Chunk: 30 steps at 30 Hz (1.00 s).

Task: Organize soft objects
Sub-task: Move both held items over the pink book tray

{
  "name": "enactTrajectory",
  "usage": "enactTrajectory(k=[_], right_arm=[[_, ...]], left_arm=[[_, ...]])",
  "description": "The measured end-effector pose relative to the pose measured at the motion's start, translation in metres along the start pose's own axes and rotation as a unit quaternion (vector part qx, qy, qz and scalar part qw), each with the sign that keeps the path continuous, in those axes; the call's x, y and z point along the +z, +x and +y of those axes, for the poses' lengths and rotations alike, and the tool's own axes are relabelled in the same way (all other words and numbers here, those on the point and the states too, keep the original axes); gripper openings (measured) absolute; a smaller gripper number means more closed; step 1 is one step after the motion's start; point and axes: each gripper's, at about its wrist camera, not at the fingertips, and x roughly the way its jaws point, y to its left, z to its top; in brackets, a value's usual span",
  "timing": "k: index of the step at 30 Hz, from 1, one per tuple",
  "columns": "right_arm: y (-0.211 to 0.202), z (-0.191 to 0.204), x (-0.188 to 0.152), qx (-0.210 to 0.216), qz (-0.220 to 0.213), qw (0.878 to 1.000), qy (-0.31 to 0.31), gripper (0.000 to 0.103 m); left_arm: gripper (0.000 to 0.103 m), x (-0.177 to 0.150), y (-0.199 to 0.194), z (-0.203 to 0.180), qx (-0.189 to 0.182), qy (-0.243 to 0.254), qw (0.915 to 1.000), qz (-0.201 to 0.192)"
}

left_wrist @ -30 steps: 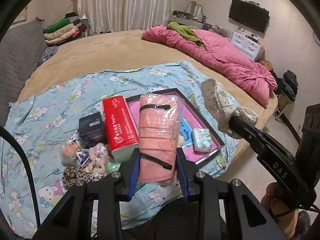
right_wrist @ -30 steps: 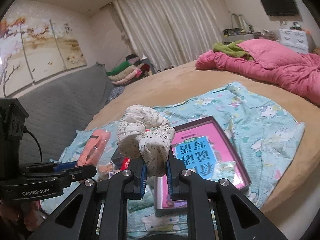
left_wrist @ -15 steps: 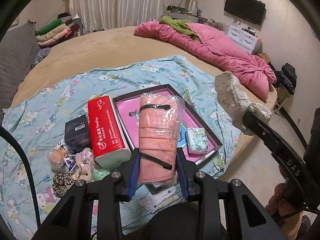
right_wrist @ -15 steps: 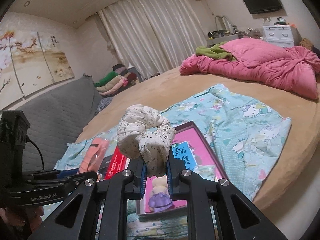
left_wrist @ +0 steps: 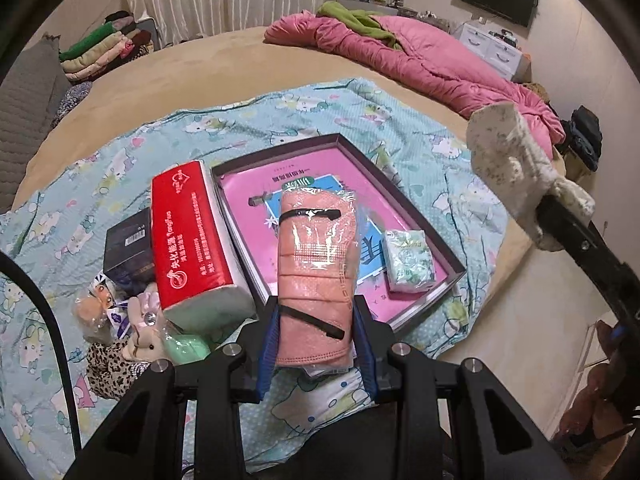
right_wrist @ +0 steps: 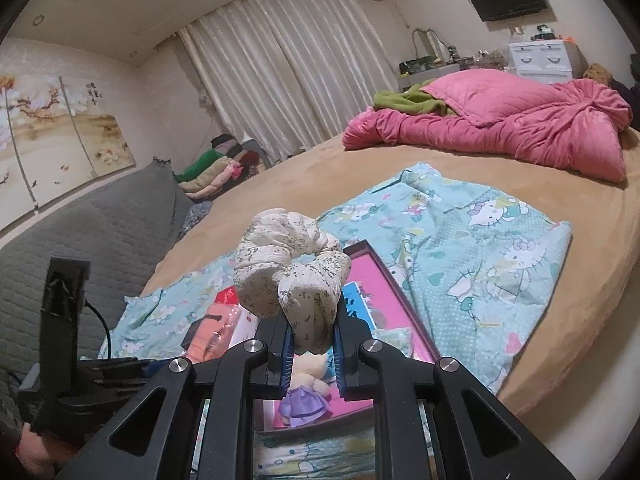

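Pink mask pack (left_wrist: pixel 314 276) lengthwise in left gripper (left_wrist: pixel 316 344) grip; right gripper (right_wrist: pixel 311 344) clamping floral cloth (right_wrist: pixel 292 264)

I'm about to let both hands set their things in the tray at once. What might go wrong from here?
1. The left gripper holds the plastic-wrapped pink masks only by their lower end; the slick wrap might slip.
2. The tissue packet already lies in the tray, so the masks may land on it.
3. The right gripper pinches the floral cloth bundle nearby; the two could collide.
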Motion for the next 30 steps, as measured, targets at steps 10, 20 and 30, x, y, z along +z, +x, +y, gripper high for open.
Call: enactTrajectory(k=[10, 20, 30], right_arm=[[0.010, 0.001, -0.005, -0.010, 0.009, 1.000, -0.003, 0.016], [0.021, 0.004, -0.007, -0.013, 0.016, 1.000, -0.014, 0.016], [0.042, -0.001, -0.017, -0.018, 0.039, 0.999, -0.015, 0.016]], left_arm=[[0.035, -0.004, 0.030, 0.000, 0.006, 0.007, 0.9996, 0.027], [0.035, -0.009, 0.049, 0.000, 0.006, 0.010, 0.9991, 0.040], [0.035, -0.012, 0.069, -0.004, 0.003, 0.010, 0.9986, 0.052]])
